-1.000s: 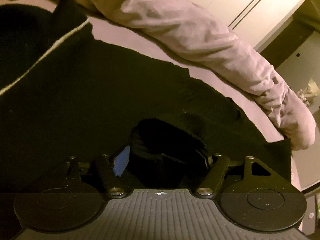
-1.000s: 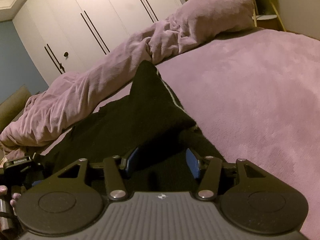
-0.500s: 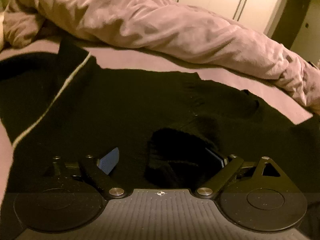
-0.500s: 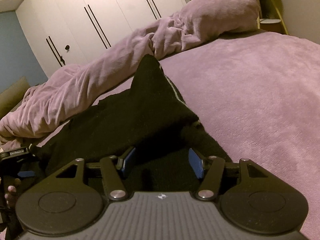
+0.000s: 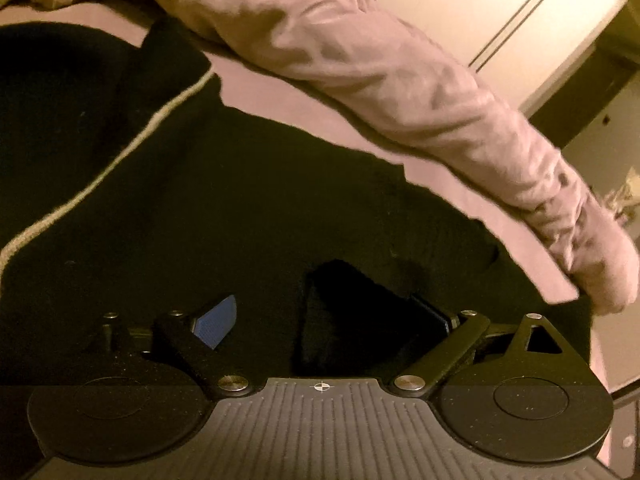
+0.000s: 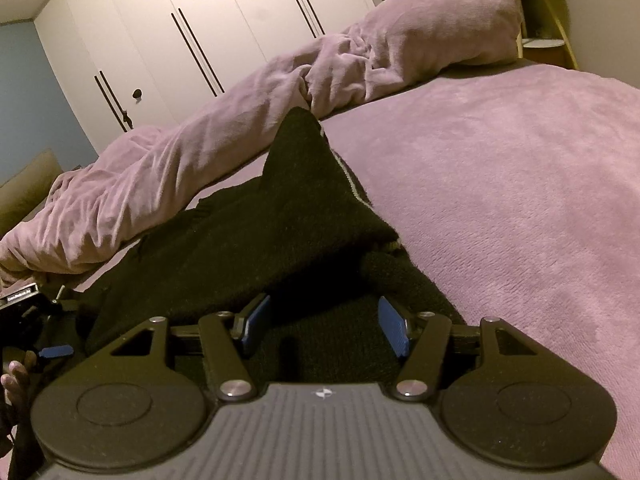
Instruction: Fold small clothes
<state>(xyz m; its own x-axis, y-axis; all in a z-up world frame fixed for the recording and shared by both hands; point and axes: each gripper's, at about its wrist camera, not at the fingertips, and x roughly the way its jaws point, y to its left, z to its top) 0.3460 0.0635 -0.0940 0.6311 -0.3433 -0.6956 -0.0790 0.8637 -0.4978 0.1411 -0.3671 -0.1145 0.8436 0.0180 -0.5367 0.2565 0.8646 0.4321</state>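
A black knit garment (image 5: 248,200) with a thin pale stripe (image 5: 120,160) lies spread on the purple bed. My left gripper (image 5: 324,320) is open, its blue pads wide apart, with a raised fold of the black cloth between the fingers, against the right one. In the right wrist view the same garment (image 6: 280,220) lies folded into a peak. My right gripper (image 6: 324,324) is open over its near edge, with black cloth between the blue pads but not pinched. The left gripper shows at the left edge of the right wrist view (image 6: 36,320).
A rumpled purple blanket (image 6: 200,148) runs along the far side of the bed (image 6: 520,200). A pillow (image 6: 452,28) lies at the back right. White wardrobe doors (image 6: 200,20) stand behind. The bed's edge (image 5: 568,292) is at the right of the left wrist view.
The left gripper opened from a grip on the cloth fold one second ago and has swung its view. The right gripper opened a little wider.
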